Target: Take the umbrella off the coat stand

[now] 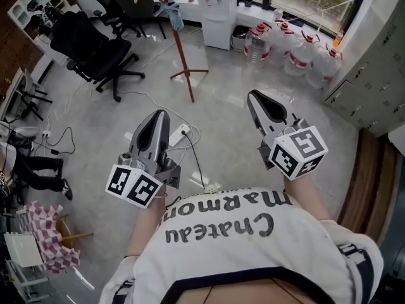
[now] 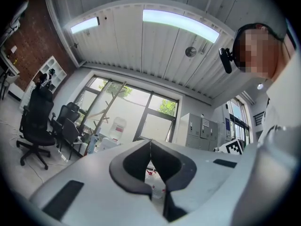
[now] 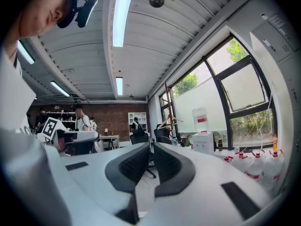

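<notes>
The coat stand, a brown wooden pole on splayed feet, rises at the far middle of the head view. A blue folded umbrella hangs near its top. My left gripper and right gripper are both held out over the grey floor, well short of the stand and pointing towards it. Each has its jaws together with nothing between them. In the left gripper view the stand shows left of the jaws, with the umbrella low on it. The right gripper view has the stand just right of the jaw tips.
Black office chairs stand at the left of the stand. A white water dispenser and several water jugs line the window wall. Grey lockers fill the right side. A power strip and cables lie on the floor.
</notes>
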{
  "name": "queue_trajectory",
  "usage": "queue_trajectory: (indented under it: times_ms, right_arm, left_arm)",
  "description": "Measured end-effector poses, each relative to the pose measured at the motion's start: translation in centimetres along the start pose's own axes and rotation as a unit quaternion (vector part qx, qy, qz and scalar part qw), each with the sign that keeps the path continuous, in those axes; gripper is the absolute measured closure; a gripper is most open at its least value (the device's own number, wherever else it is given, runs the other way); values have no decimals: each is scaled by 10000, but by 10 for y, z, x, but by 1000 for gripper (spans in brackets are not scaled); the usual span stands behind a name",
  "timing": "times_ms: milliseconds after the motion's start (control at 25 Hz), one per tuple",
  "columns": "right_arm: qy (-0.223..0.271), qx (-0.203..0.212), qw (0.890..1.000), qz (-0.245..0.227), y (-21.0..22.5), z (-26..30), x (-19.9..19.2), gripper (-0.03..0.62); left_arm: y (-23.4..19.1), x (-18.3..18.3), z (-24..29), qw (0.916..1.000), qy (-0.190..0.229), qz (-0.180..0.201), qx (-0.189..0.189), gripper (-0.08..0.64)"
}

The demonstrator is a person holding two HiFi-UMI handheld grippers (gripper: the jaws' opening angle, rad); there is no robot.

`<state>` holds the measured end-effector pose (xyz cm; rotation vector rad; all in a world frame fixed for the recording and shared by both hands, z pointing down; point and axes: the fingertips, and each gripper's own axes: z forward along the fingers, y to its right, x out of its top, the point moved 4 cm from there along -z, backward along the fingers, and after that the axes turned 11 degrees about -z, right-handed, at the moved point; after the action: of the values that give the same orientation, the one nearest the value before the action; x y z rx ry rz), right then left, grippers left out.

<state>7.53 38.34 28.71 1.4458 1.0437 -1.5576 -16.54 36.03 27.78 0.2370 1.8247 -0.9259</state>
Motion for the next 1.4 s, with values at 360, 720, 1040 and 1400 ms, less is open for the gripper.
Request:
queue_trajectory:
  times_ms: [360,720,1040,1400]
  right_arm:
    - [39,153,9999,17,0,102,8,549]
    - [-26,311,9991,-300,-19,155,2,549]
    - [-246,287,9988,-325,-10,172,-10,548]
    - [-262,441,9981,-345,32,217,-21,549]
  left_arm:
    - [-78,43,33,9999,61,46,97,535]
    - [-125,59,42,9999,137,50,-6,536]
    - [-143,46,59,9998,-21,-193,-24,537]
    - [-170,42,113,9997,50,-225,63,536]
